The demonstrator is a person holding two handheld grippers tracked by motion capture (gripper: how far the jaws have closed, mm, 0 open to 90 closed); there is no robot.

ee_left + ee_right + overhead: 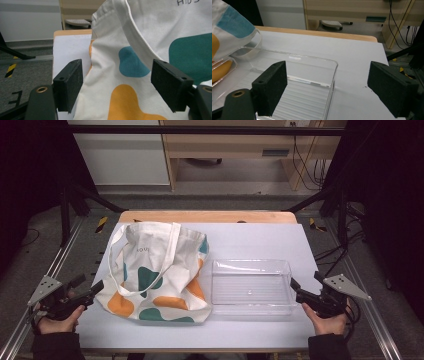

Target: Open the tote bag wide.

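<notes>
Left gripper (92, 290): jaws spreading wide, holding nothing, pointing at the near left corner of the tote bag (160, 270). Right gripper (297, 290): jaws likewise gaping, empty, sitting just beside the right end of the clear plastic tray (250, 287). Bag and tray are lying side by side, touching, on the white table (250, 240).

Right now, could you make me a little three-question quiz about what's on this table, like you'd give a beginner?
1. True or false: the left claw is clamped on the cloth bag.
2. What sits right of the bag: A) a clear plastic tray, B) a metal bowl, C) a book?
3. Which colours are the blobs on the bag?

Key:
1. False; its jaws stand open at the bag's edge.
2. A.
3. Orange and teal.
</notes>
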